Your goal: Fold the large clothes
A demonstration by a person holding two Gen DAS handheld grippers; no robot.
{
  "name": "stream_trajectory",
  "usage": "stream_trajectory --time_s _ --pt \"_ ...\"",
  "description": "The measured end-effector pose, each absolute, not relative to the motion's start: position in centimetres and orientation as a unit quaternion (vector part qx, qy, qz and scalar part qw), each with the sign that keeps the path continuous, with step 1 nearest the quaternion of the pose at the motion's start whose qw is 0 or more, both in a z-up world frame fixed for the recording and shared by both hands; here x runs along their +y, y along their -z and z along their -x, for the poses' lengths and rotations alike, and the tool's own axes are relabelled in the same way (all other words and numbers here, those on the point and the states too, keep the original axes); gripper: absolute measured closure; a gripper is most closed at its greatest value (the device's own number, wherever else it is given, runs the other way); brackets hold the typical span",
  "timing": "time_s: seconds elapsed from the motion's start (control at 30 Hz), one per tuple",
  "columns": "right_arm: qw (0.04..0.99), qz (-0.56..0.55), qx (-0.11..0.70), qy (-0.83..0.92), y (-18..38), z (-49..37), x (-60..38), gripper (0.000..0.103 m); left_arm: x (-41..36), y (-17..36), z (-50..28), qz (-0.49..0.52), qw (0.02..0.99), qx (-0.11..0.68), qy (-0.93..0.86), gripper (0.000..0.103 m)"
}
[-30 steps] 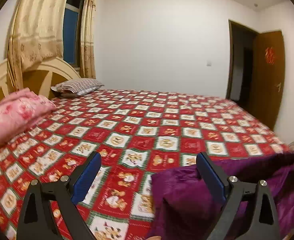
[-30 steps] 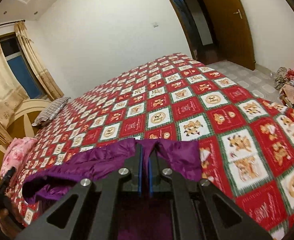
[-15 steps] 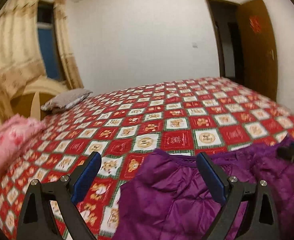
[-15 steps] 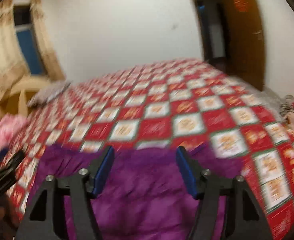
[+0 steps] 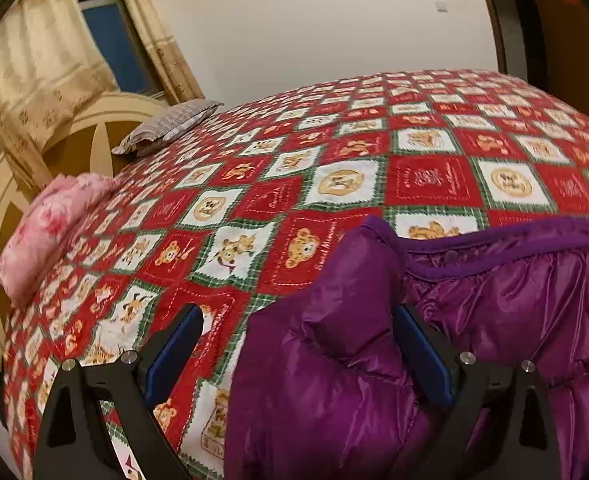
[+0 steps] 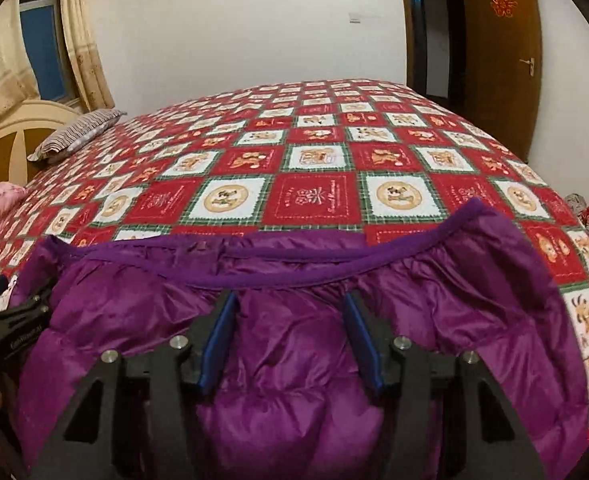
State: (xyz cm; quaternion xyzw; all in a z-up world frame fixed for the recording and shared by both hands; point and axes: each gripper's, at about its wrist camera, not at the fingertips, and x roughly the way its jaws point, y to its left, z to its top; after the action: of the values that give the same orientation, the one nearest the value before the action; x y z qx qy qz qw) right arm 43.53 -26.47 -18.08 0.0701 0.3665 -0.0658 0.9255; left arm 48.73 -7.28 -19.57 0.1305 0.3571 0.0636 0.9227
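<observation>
A purple quilted jacket point(image 6: 294, 344) lies spread across the near edge of a bed covered by a red, white and green patchwork bedspread point(image 6: 314, 196). In the right wrist view the garment fills the lower half of the frame, its darker purple trimmed edge running from the left side to a raised corner at the right of centre. The right gripper point(image 6: 290, 340) sits at the bottom centre, directly over the middle of the jacket, with its blue-lined fingers point(image 6: 218, 340) spread apart. Puffy fabric shows in the gap between them, but neither finger is pinching it; whether the tips touch the cloth cannot be told.

In the left wrist view the jacket point(image 5: 434, 340) occupies the lower right of the frame. The left gripper point(image 5: 298, 354) is at the bottom, opened wide and holding nothing. A bulging fold of the garment's left end rises between its fingers: the right finger point(image 5: 422, 356) lies against the fabric, while the left finger point(image 5: 174, 352) is over bare bedspread point(image 5: 254, 208), just beside the jacket's edge. The left gripper also appears at the lower left edge of the right wrist view point(image 6: 10, 320), at the jacket's left end.

A pink folded blanket point(image 5: 50, 228) and a striped pillow point(image 5: 166, 124) lie at the left of the frame near the headboard point(image 5: 94, 136).
</observation>
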Motion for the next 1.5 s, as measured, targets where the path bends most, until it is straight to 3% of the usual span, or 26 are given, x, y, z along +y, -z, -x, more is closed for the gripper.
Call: stream_trajectory --time_s 0.23,1.5 --pt "0.917 -0.11 0.377 0.067 19.1 -43.8 -27.9 0.045 -7.6 20.2 -49.4 -0.138 0.919 0.366 -0.056 0.006" --pt "0.905 -0.083 0.409 0.081 20.4 -44.8 -27.6 0.043 -7.8 21.0 -50.4 -0.141 0.912 0.379 -0.062 0.004"
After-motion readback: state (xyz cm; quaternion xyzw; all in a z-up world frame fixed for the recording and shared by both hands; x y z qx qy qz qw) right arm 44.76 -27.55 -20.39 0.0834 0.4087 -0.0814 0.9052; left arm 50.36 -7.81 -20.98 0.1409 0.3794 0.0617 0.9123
